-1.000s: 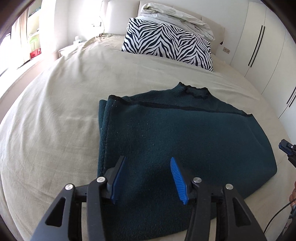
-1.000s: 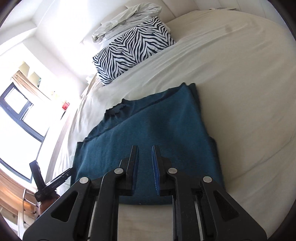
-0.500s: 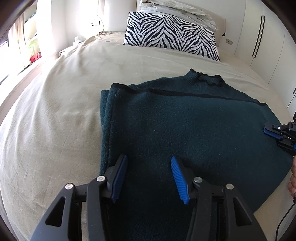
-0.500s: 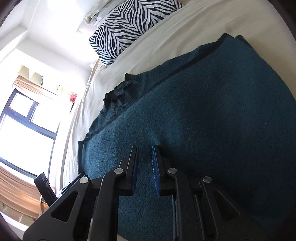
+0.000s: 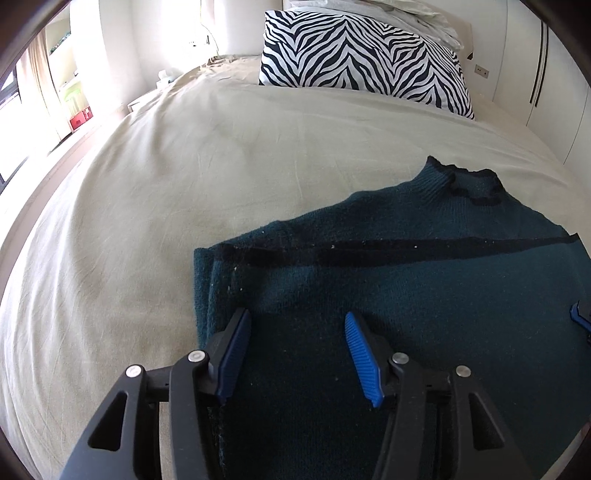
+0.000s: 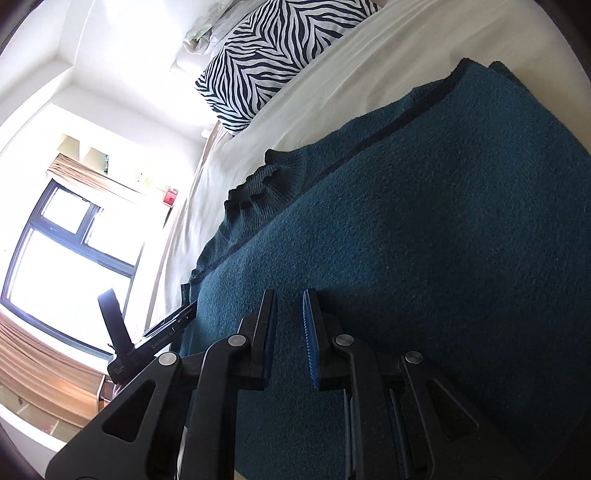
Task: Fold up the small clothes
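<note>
A dark teal knitted sweater [image 5: 406, 295] lies flat on the beige bed sheet [image 5: 147, 221], folded in along its left side, with the collar [image 5: 469, 184] toward the pillow. My left gripper [image 5: 295, 317] hovers low over its near left part. Its jaws are opening, and only the flat knit lies below them, nothing pinched. My right gripper [image 6: 289, 293] is low over the opposite side of the sweater [image 6: 424, 240], its blue pads almost together with an empty slim gap. Its tip shows at the right edge of the left wrist view [image 5: 580, 317].
A zebra-print pillow [image 5: 362, 59] stands at the head of the bed with pale folded bedding [image 5: 406, 11] on it. White wardrobe doors [image 5: 554, 74] line the right. A bright window [image 6: 66, 251] is beyond the bed's left side. Bare sheet spreads left of the sweater.
The right gripper dropped from above the bed to just over the sweater, then held still. The left gripper slid toward the sweater's left fold and its jaws widened slightly.
</note>
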{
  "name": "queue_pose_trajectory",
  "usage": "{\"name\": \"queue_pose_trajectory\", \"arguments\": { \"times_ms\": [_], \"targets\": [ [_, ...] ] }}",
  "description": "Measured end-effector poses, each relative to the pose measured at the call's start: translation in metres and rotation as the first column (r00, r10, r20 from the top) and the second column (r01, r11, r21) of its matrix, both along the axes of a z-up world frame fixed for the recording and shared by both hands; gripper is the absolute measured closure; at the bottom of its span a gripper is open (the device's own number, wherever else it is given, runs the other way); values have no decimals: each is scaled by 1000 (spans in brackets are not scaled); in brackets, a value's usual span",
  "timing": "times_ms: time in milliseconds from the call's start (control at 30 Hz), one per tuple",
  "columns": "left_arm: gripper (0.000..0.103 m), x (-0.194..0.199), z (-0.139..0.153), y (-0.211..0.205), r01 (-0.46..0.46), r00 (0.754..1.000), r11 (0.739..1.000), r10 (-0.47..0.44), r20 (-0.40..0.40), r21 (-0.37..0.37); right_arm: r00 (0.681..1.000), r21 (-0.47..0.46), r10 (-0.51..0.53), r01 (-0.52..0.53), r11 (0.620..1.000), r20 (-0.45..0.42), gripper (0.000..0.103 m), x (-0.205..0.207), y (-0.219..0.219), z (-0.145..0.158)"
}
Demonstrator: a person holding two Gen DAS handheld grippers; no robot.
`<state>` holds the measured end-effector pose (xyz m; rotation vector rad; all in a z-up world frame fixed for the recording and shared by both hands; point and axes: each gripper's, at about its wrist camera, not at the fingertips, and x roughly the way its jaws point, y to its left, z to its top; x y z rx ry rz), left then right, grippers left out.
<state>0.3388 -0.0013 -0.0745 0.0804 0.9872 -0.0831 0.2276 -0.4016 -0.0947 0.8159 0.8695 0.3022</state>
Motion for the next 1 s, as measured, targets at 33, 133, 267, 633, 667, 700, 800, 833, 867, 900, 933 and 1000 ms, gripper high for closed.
{"name": "queue_pose_trajectory", "arguments": {
  "times_ms": [33, 133, 267, 633, 667, 700, 800, 833, 867, 900, 933, 1000],
  "targets": [
    [45, -1, 0, -1, 0, 1000, 1000, 0, 3, 5, 1000, -1, -30, 30, 1000, 4, 89, -1, -13, 2],
    [45, -3, -2, 1, 0, 1000, 1000, 0, 13, -5, 983, 11, -183, 183, 983, -11, 89, -3, -62, 4],
    [44, -4, -3, 3, 5, 1000, 1000, -4, 20, -11, 935, 1, -354, 354, 935, -39, 89, -13, -100, 10],
    [43, -8, -6, 6, 26, 998, 999, -25, 59, -26, 997, -7, 57, -57, 998, 42, 88, 54, 43, 32],
    [43, -9, -6, 7, 29, 998, 999, -27, 64, -28, 996, -3, 86, -86, 996, 38, 88, 61, 53, 28],
    [43, -10, -7, 7, 32, 997, 999, -30, 69, -30, 995, 6, 99, -100, 995, 23, 88, 68, 57, 22],
    [42, -10, -8, 11, 36, 997, 998, -32, 76, -51, 998, 74, 48, -46, 996, -31, 89, 81, 42, -3],
    [42, -10, -8, 12, 37, 997, 998, -32, 77, -56, 1000, 134, 20, -17, 991, -22, 92, 81, 29, -9],
    [42, -10, -8, 12, 38, 996, 998, -33, 79, -59, 1000, 181, -19, 21, 983, -12, 92, 79, 15, -13],
    [42, -11, -8, 13, 39, 996, 997, -34, 81, -63, 998, 200, -68, 67, 977, -3, 92, 74, -2, -13],
    [42, -10, -8, 13, 40, 996, 997, -35, 83, -67, 993, 206, -118, 114, 972, 6, 92, 69, -17, -12],
    [42, -11, -8, 14, 41, 996, 996, -35, 86, -74, 971, 193, -237, 235, 953, -13, 91, 54, -53, -13]
  ]
}}
